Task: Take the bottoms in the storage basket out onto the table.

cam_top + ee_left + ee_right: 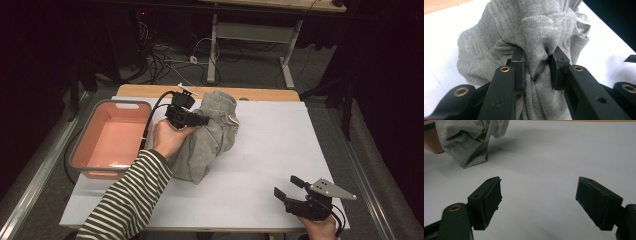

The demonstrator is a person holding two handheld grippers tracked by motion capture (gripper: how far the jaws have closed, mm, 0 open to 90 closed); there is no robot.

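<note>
- Grey sweatshirt [210, 132] is hanging bunched from the left gripper [200, 120] just right of the pink basin [82, 145]; the right gripper [286, 189] is waiting well apart.
- Left gripper view: pads [519, 67] are pinching a gathered fold [536, 60].
- Right gripper view: jaws are standing spread over the white tabletop [549, 157]; no writing is showing.

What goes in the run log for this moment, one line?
left gripper: shut on bunched grey knit garment, lifted beside pink plastic tub | right gripper: open, empty, low over white tabletop
</note>
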